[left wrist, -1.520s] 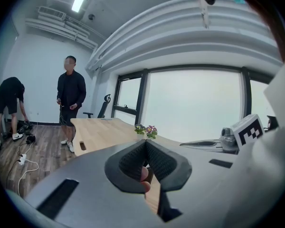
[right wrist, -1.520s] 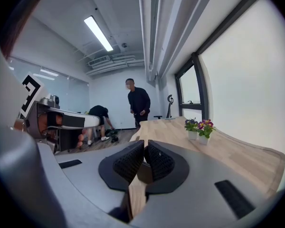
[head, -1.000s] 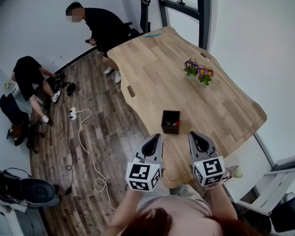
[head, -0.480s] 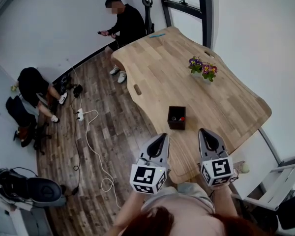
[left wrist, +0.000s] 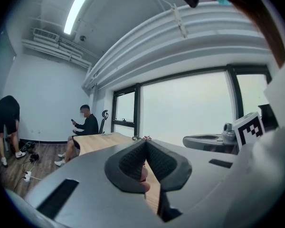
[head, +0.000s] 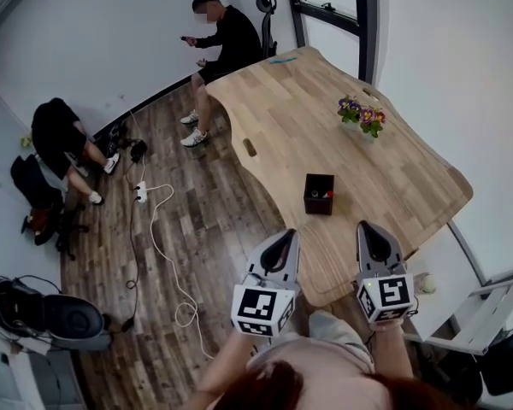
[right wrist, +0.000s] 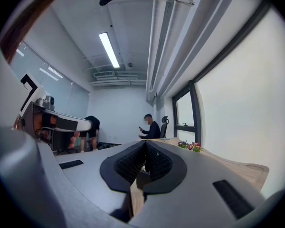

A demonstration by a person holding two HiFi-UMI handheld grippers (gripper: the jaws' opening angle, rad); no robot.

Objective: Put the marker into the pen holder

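Your left gripper (head: 284, 236) and right gripper (head: 366, 227) hang by the near edge of the light wooden counter (head: 282, 118), each with its fingers pressed together on nothing. Just beyond them stands the black square pen holder (head: 318, 194), with the red-tipped marker (head: 327, 195) inside it.

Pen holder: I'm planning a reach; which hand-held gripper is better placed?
Left, marginally: the left hand-held gripper lies slightly nearer the pen holder; the right hand-held gripper is likewise shut and empty.

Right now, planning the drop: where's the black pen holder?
Head view, centre-right: the square black pen holder stands on the wooden table, nearer you than the purple flowers.
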